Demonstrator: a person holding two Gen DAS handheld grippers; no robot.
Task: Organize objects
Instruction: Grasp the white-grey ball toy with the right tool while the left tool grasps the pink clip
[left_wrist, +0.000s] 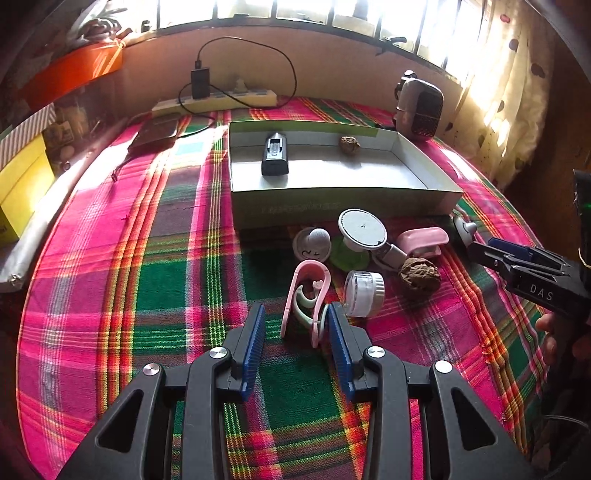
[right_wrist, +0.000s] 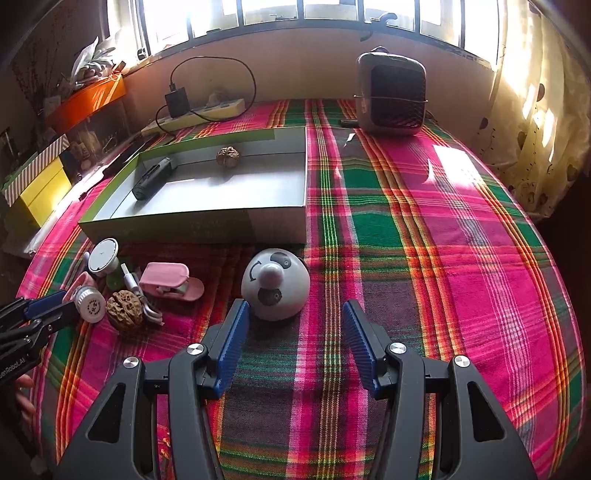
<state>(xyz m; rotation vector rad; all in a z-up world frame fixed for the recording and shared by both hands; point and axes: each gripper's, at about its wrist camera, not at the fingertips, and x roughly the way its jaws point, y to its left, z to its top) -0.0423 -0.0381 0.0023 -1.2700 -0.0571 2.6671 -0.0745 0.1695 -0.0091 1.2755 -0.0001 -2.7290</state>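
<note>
My left gripper (left_wrist: 295, 314) is open around the near end of a pink clip-shaped toy (left_wrist: 306, 291), which lies against the right pad and apart from the left one. My right gripper (right_wrist: 295, 314) is open, with a white panda dome (right_wrist: 275, 288) just beyond its left fingertip and nothing between its pads. Behind them stands a grey open box (left_wrist: 332, 206) holding a black device (left_wrist: 275, 155) and a walnut (left_wrist: 349, 144). In front of the box lie a second walnut (left_wrist: 419, 275), a white capped jar (left_wrist: 364, 293), a pink stapler (left_wrist: 424, 240) and a white disc (left_wrist: 362, 225).
A plaid cloth (right_wrist: 424, 240) covers the table. A small heater (right_wrist: 391, 92) stands at the back right, and a power strip (left_wrist: 221, 99) with a charger lies along the back wall. Yellow boxes (left_wrist: 22, 184) stand at the left edge. A curtain (right_wrist: 535, 129) hangs at the right.
</note>
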